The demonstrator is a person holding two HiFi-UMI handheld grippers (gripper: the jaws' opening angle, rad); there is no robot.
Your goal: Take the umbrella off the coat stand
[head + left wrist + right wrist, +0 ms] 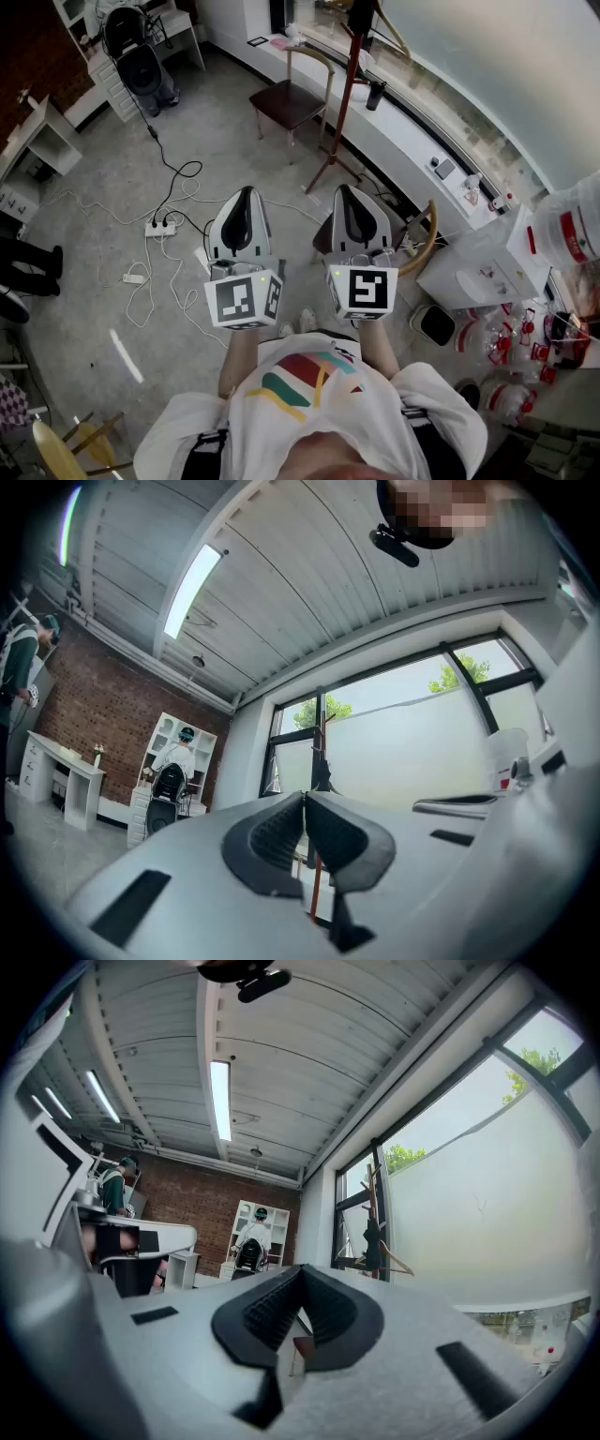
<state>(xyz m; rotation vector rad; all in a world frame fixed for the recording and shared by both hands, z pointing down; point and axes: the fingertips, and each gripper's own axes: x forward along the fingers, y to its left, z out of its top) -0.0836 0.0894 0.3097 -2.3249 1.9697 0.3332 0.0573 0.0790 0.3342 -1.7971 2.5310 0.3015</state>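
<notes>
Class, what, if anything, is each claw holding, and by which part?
Nothing is held. The left claw and the right claw are both closed with nothing between them, short of the coat stand.

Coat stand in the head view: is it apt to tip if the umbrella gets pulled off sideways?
Possibly: the coat stand is a tall thin pole on narrow splayed legs. The small dark umbrella hangs high on it, so a sideways tug would likely rock it; lifting upward looks safer.
</notes>
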